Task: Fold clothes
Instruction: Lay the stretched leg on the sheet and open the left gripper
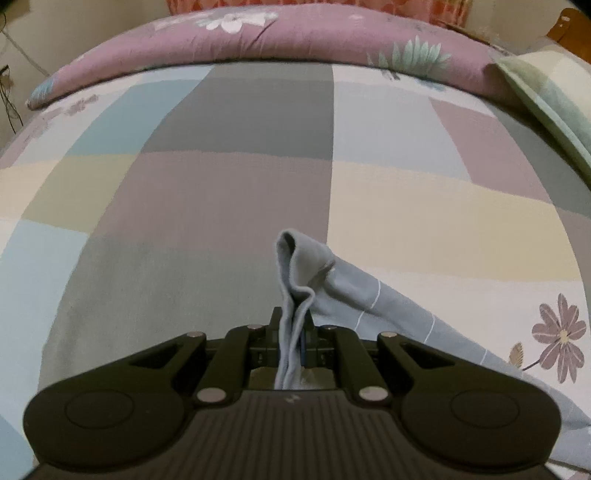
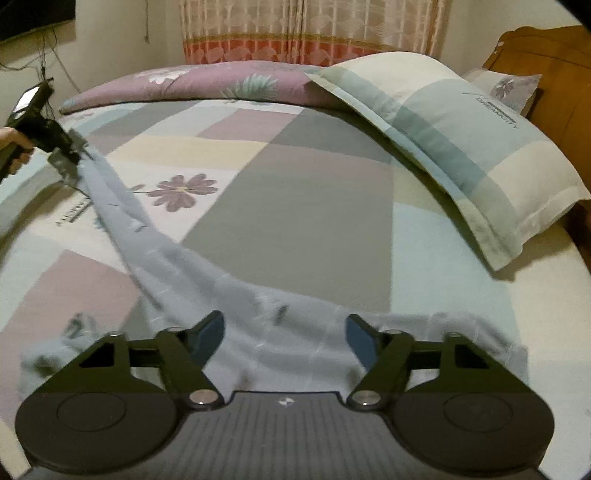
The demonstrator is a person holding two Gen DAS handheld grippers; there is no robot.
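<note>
Task looks early, w/ no finished fold visible yet. The grey garment (image 2: 192,266) lies on the bed (image 2: 295,206), stretched in a long band from the bed's left edge toward the near edge, w/ thin pale stripes on it; what kind of garment it is can't be told. Left hand-held gripper (image 1: 293,325) has its fingers pressed together on a bunched corner of the cloth, which sticks up past the tips in a folded peak, the rest trailing off to the right over the bedsheet. In the right wrist view that same gripper shows far left, held in the person's hand (image 2: 14,147), lifting one end of the cloth off the bed. Right hand-held gripper (image 2: 284,332) is spread wide, blue pads apart, nothing between them, hovering just over the near end of the cloth, which sits rumpled and uneven there; whether it touches the fabric can't be told. So judged: one end gripped, other end not yet, cloth still to be spread flat, then folded. Around: a plaid pillow (image 2: 454,147) lies along the bed's right side, well apart from the cloth; a purple floral quilt (image 2: 207,85) is rolled along the far edge; curtain (image 2: 310,33) and wooden headboard (image 2: 546,74) behind. Middle of the bed is open, so nothing much blocks a fold; main bother is the near end's wrinkles, plus blur in the right view hiding hem detail.
</note>
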